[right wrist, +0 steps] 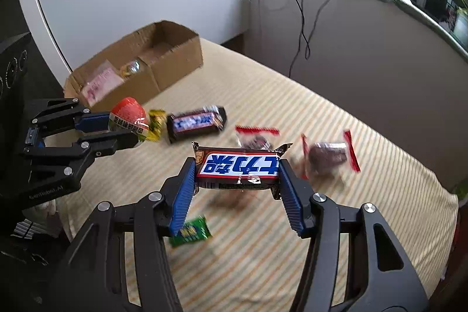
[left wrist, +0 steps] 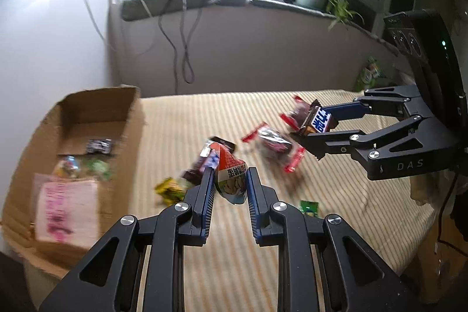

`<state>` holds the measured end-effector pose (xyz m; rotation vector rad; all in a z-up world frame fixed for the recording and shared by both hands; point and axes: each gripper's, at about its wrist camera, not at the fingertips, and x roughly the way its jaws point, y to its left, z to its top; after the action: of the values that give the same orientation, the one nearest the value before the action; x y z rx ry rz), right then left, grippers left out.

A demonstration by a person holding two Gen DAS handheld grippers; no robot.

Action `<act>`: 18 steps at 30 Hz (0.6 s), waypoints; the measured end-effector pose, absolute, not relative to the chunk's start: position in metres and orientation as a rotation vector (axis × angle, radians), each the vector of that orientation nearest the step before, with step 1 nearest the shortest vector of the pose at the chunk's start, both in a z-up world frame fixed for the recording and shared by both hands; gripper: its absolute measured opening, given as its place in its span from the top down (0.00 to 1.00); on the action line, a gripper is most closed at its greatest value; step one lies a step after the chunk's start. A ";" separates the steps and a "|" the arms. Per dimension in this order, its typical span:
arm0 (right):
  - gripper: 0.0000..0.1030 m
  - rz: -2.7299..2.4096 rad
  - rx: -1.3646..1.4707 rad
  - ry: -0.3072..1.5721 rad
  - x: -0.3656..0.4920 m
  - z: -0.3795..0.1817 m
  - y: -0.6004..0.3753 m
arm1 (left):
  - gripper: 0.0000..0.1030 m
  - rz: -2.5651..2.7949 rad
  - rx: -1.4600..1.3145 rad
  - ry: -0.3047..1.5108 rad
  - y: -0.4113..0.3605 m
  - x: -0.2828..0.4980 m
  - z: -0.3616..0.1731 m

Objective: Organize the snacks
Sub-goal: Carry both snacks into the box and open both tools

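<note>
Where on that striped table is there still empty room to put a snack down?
Bare striped tabletop runs along the far edge between the brown cardboard box and the red-edged wrappers, and along the near edge. The middle, around the dark chocolate bar, is crowded.

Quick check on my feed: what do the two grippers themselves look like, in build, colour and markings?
Both match: the left gripper and right gripper have black angular linkage arms with triangular cutouts, silver round pivot pins, and blue ribbed pads lining the inner faces of the fingers. The right one's body shows pale "DAS" lettering; the left one's has small pale lettering, hard to read. No sleeves or hands are visible.
</note>
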<state>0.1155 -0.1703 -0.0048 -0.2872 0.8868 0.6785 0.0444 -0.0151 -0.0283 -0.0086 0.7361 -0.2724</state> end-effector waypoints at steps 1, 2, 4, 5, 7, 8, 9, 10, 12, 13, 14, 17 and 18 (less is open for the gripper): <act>0.44 0.685 -0.289 0.880 0.116 -0.002 -0.165 | 0.81 -0.260 -0.012 0.727 -0.008 0.044 -0.025; 0.44 0.692 -0.291 0.873 0.116 0.001 -0.160 | 0.81 -0.250 -0.015 0.722 -0.004 0.043 -0.023; 0.44 0.703 -0.296 0.861 0.118 0.004 -0.147 | 0.81 -0.227 -0.027 0.711 0.011 0.042 -0.018; 0.44 0.709 -0.300 0.856 0.119 0.006 -0.142 | 0.81 -0.218 -0.030 0.708 0.015 0.041 -0.017; 0.44 0.724 -0.306 0.847 0.121 0.010 -0.129 | 0.81 -0.197 -0.037 0.701 0.026 0.041 -0.014; 0.44 0.728 -0.310 0.843 0.122 0.011 -0.123 | 0.81 -0.185 -0.040 0.698 0.032 0.041 -0.013; 0.44 0.734 -0.316 0.838 0.122 0.013 -0.117 | 0.81 -0.176 -0.043 0.696 0.035 0.041 -0.012; 0.44 0.741 -0.319 0.835 0.124 0.014 -0.110 | 0.81 -0.165 -0.046 0.694 0.040 0.042 -0.012; 0.44 0.755 -0.325 0.830 0.126 0.016 -0.097 | 0.81 -0.146 -0.051 0.690 0.050 0.043 -0.011; 0.44 0.763 -0.327 0.827 0.128 0.017 -0.089 | 0.81 -0.135 -0.054 0.689 0.055 0.044 -0.010; 0.44 0.770 -0.329 0.825 0.130 0.018 -0.082 | 0.81 -0.126 -0.056 0.688 0.060 0.045 -0.010; 0.44 0.787 -0.342 0.819 0.135 0.018 -0.060 | 0.81 -0.101 -0.065 0.688 0.075 0.047 -0.011; 0.44 0.793 -0.345 0.818 0.137 0.017 -0.054 | 0.81 -0.094 -0.067 0.688 0.079 0.047 -0.011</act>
<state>0.1368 -0.0539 0.0170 -0.3449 0.8181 0.7928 0.0472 0.0788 -0.0109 -0.0672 0.6883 -0.0940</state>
